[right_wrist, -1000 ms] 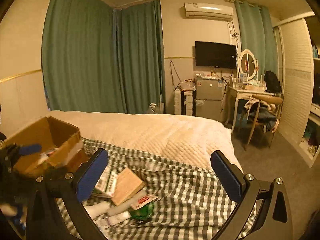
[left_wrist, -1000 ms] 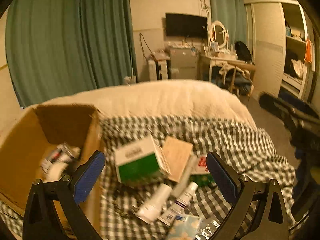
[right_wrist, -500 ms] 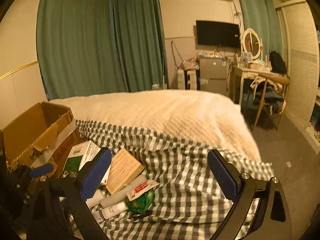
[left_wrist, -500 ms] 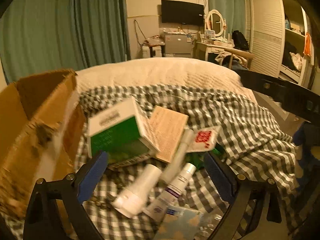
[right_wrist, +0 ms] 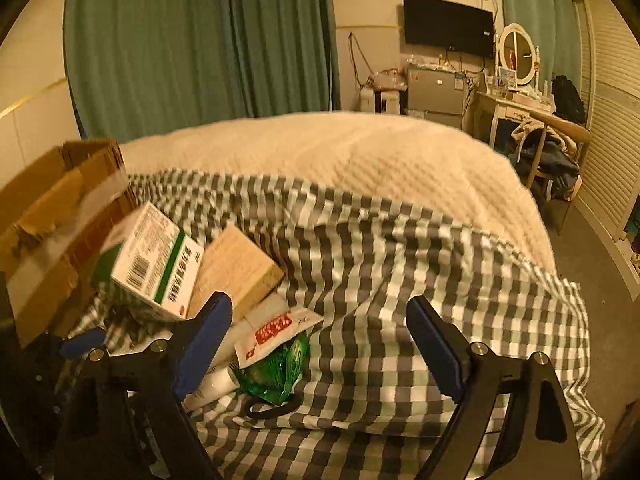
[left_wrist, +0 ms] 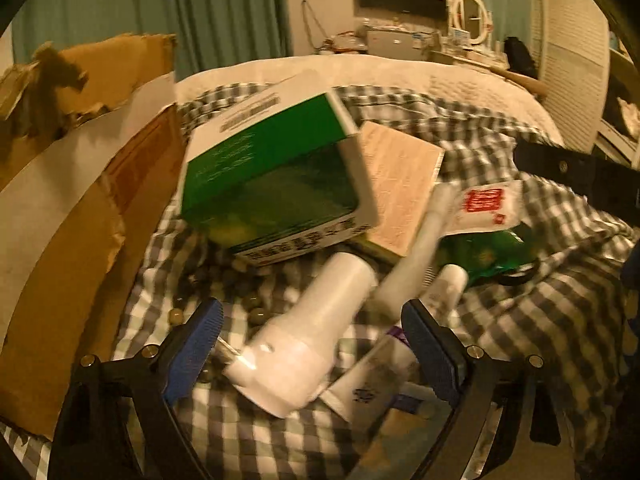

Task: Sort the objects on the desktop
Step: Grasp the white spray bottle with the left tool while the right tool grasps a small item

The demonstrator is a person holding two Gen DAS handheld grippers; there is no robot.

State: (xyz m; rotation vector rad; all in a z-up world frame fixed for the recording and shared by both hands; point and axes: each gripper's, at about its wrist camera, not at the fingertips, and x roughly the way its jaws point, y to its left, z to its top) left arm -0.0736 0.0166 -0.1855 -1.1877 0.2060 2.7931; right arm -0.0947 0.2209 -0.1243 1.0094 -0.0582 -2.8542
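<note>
Left gripper (left_wrist: 310,344): your jaws were wide but just closing a little; the smooth white bottle (left_wrist: 308,340) lay between them, not squeezed.
Right gripper (right_wrist: 320,336): wide too, just closing, over soft checked cloth (right_wrist: 400,264).
Green box (left_wrist: 272,176): cardboard, farther off.
</note>
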